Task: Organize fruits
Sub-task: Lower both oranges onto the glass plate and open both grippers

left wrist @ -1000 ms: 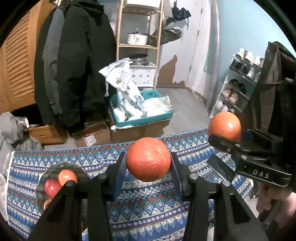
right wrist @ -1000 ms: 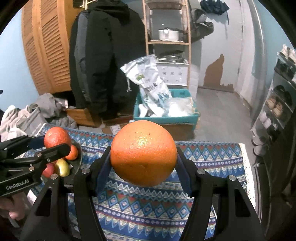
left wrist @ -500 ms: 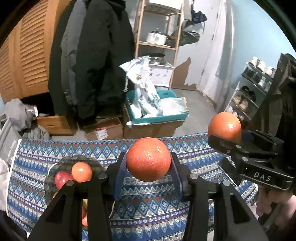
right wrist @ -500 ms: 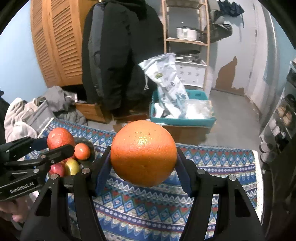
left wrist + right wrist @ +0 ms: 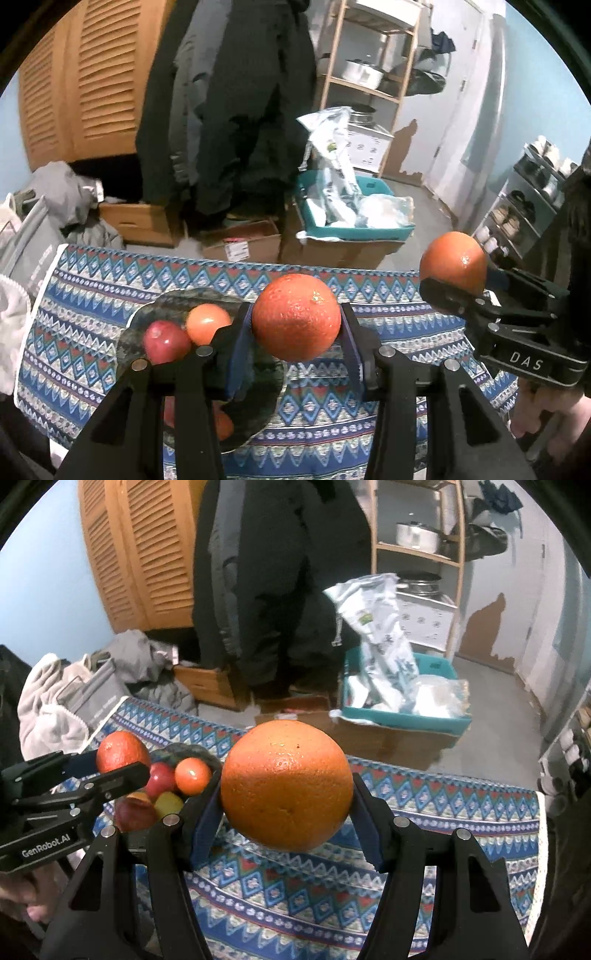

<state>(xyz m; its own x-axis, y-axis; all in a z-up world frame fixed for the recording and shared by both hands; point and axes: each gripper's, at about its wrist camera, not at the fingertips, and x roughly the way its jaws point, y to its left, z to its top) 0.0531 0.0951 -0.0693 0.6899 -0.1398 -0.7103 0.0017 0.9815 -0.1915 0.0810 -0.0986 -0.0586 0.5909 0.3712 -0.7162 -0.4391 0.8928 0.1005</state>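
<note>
The left gripper (image 5: 296, 328) is clamped on a reddish orange (image 5: 296, 322), its blue pads pressing the fruit on the left and right sides so that the fruit sits between the fingertips, raised above the patterned cloth (image 5: 369, 406) that covers the surface. The reddish orange is nearly round, so no long axis can be told, and no stem end shows in this view. Below and to the left of this gripper lies a dark plate (image 5: 147, 317) holding a red apple (image 5: 166, 341) and a small orange fruit (image 5: 207, 323) touching each other; more fruit shows on it lower down, partly hidden behind the left finger. The right gripper (image 5: 286, 786) is closed on a larger orange (image 5: 286, 784), gripped the same way across its sides and held above the cloth; this fruit looks slightly wider than tall, its broad way running from one pad to the other. Seen from the right gripper, the left gripper and its fruit are off to the left, just beside the plate. Seen from the left wrist, the right gripper with its orange is to the right and a little higher, with a hand (image 5: 546, 413) under it.
</note>
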